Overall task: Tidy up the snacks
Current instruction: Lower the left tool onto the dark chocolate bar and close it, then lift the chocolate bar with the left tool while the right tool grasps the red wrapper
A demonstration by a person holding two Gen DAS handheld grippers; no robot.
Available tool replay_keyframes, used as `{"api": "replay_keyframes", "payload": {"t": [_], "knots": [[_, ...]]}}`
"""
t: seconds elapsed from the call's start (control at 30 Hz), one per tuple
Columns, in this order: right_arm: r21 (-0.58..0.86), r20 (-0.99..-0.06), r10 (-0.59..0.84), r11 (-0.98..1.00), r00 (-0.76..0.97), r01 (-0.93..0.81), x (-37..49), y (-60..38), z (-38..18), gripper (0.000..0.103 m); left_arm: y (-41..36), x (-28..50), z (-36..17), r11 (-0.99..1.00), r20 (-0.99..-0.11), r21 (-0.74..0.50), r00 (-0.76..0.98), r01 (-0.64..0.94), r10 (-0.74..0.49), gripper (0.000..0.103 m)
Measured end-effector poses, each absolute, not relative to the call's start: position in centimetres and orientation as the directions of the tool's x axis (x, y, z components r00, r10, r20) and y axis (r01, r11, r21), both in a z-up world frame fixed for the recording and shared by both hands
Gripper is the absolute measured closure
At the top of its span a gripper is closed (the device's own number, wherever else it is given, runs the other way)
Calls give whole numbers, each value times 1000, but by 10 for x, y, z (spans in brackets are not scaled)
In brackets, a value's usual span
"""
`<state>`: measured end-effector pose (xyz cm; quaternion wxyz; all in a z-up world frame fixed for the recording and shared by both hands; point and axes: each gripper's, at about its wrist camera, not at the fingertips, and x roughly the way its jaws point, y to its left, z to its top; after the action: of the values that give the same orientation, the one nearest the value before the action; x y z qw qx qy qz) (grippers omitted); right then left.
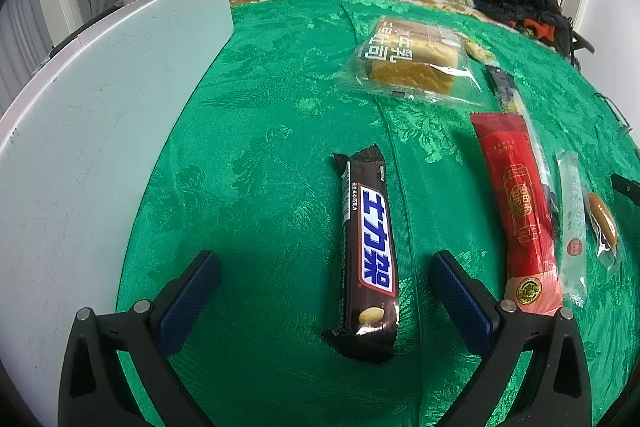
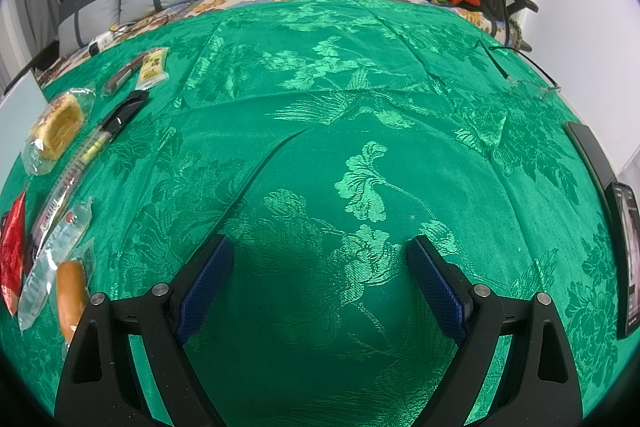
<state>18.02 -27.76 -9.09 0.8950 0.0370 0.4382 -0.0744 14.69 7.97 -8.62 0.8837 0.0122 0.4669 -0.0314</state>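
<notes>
Left gripper [image 1: 324, 269]: jaws wide, empty, set either side of a brown Snickers bar [image 1: 368, 251] lying lengthwise on the green brocade cloth [image 1: 260, 115], not touching it. Right of the bar: red sachet [image 1: 516, 211], clear stick pack [image 1: 572, 231], small wrapped sausage [image 1: 600, 219]. Beyond: bagged toast slice [image 1: 412, 61]. White board [image 1: 100, 115] at left. Right gripper [image 2: 320, 277]: jaws wide, empty, over bare cloth; phone [image 2: 628, 259] at right edge

Green brocade cloth [image 1: 260, 131] carries chocolate bar [image 1: 368, 247], bread pack [image 1: 412, 63], red sachet [image 1: 516, 211], white board [image 1: 92, 115], phone [image 2: 626, 259].
</notes>
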Motion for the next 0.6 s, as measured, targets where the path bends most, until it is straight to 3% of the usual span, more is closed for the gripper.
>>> {"api": "replay_keyframes", "payload": {"t": [0.03,0.1,0.13,0.17,0.2,0.33,0.47,0.57,0.6], "knots": [[-1,-790,-101,986,604,164,180,-277,-91,9,80,148,-85,998,-836,-13,547,57,-42,2],[-2,-792,-99,987,602,160,182,-275,-91,8,78,147,-81,999,-840,-15,541,51,-40,18],[-5,-794,-99,988,599,156,183,-275,-91,8,74,146,-77,997,-836,-15,546,71,-51,40],[-14,-826,-95,989,556,148,188,-272,-88,11,71,145,-75,996,-835,-9,547,89,-57,74],[-15,-844,-93,989,529,150,190,-269,-84,12,69,145,-72,994,-839,-9,539,112,-69,86],[196,-814,161,981,558,3,186,-213,-33,12,80,134,-67,992,-847,-94,517,79,-121,86],[446,-822,484,875,300,-187,199,-105,-19,12,98,110,-59,985,-838,-175,523,12,-155,86],[355,-882,405,907,240,-226,214,-50,-30,14,108,89,-49,980,-826,-199,540,-10,-162,86],[321,-897,372,920,238,-226,219,-39,-34,21,111,83,-46,979,-821,-206,546,-13,-165,86]]}}
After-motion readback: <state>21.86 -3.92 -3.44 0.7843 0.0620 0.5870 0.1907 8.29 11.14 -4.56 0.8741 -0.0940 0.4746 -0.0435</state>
